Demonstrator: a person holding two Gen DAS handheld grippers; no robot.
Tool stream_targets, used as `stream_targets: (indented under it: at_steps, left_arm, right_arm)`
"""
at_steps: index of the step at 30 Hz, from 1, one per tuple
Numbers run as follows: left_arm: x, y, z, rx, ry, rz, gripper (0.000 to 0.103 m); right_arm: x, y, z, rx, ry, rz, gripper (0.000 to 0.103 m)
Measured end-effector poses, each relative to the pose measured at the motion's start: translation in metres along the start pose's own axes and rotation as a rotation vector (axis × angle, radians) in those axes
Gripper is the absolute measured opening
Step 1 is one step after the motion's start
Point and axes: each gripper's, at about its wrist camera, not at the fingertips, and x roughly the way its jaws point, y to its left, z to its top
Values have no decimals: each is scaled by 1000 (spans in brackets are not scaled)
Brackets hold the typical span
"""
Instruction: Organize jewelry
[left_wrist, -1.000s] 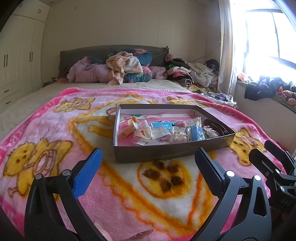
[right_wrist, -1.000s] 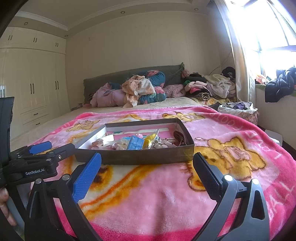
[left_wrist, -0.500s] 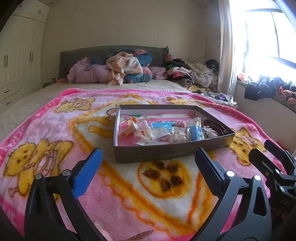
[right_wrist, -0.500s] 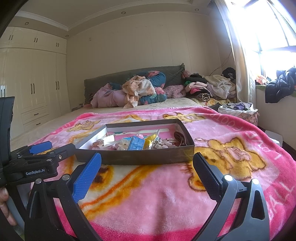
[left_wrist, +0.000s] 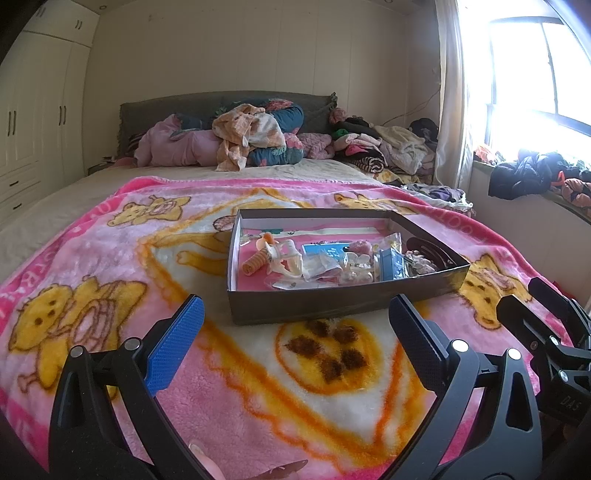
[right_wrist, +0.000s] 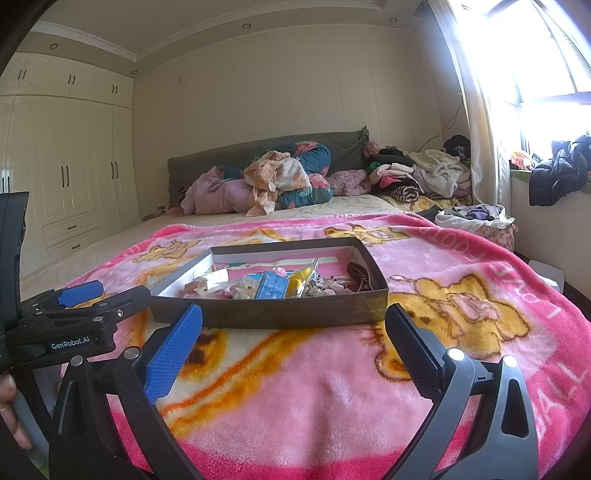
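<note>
One dark box (left_wrist: 332, 302) lies on the pink blanket (left_wrist: 110, 266), at 12 o'clock from both grippers, with many small jewelry packets (left_wrist: 332, 264) inside. The left gripper (left_wrist: 295, 317) and the right gripper (right_wrist: 293, 325) both stand wide apart and hold nothing, near the box but not touching it.

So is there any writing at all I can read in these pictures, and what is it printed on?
"GenRobot.AI": on the left gripper, seen from the right wrist.
"DAS": on the right gripper, at the edge of the left wrist view.
Pink blanket: large white border letters, cut off and folded, not readable as words.
Blue packet in the box: print too small.
</note>
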Motion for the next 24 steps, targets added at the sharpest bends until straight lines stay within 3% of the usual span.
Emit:
stream_targets:
  at_steps: [8, 14, 19, 22, 24]
  left_arm:
    - [-2, 4, 2, 6, -1, 1, 91]
    - [8, 3, -3, 28, 34, 51, 91]
    - [15, 13, -2, -3, 63, 37, 91]
    - [26, 31, 2, -48, 96, 51, 91]
    - [36, 50, 6, -79, 113, 98, 91]
  right_arm:
    - [0, 1, 0, 1, 2, -1, 97]
    - [0, -3, -2, 13, 2, -6, 97]
    - [0, -12, 0, 47, 14, -8, 97]
    - [7, -32, 6, 105, 69, -28, 97]
    - [18, -54, 16, 105, 127, -99, 97]
